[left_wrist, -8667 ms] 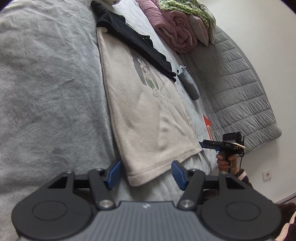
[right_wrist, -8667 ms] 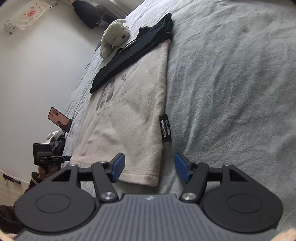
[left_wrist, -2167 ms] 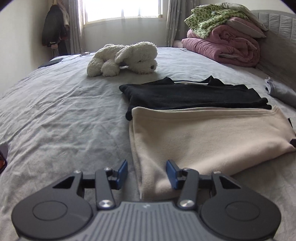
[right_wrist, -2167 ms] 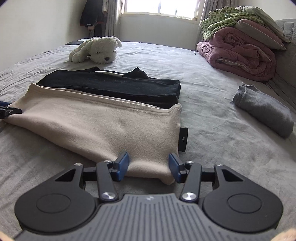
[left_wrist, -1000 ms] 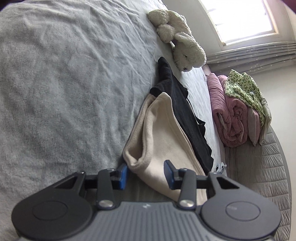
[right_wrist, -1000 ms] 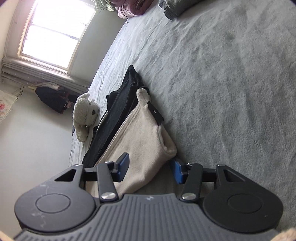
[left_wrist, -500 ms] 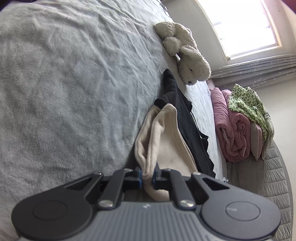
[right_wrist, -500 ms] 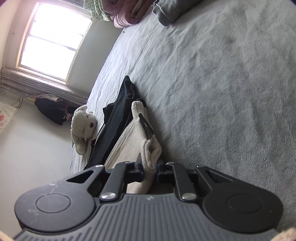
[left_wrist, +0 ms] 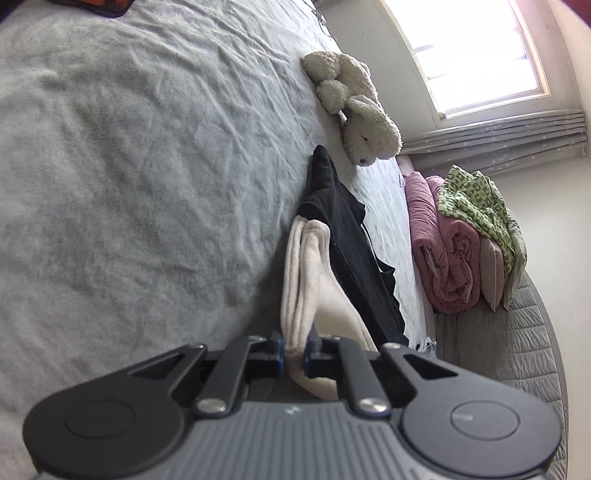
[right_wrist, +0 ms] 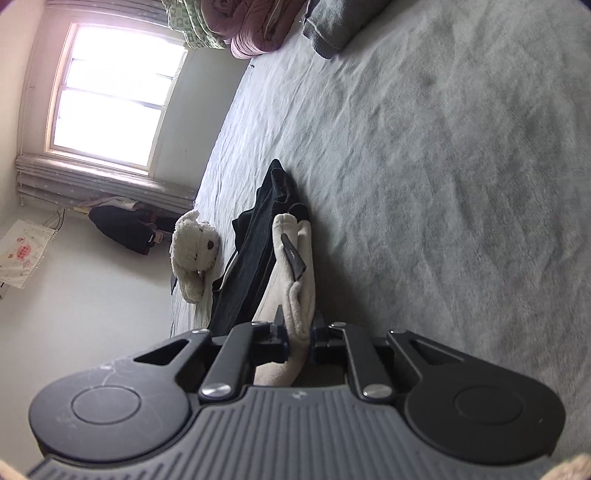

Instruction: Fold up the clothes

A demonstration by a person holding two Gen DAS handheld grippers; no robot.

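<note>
A cream fleece garment [left_wrist: 306, 273] lies folded on the grey bed, and my left gripper [left_wrist: 294, 355] is shut on the layered edge at one end of it. In the right wrist view the same cream garment [right_wrist: 295, 280], with a black label hanging from it, is pinched at its other end by my right gripper [right_wrist: 300, 341]. A black garment [left_wrist: 347, 236] lies flat right behind the cream one and touches it; the right wrist view shows the black garment [right_wrist: 255, 251] too.
The grey bed cover [left_wrist: 129, 166] stretches wide around the clothes. A white plush dog [left_wrist: 354, 110] lies beyond the black garment. Rolled pink and green bedding [left_wrist: 465, 240] is stacked by the quilted headboard. A folded grey item [right_wrist: 340, 26] rests on the bed farther off.
Both grippers went from open around the cream garment's ends to shut on them. Since half a second ago they hold the pinched edges, which have risen slightly.
</note>
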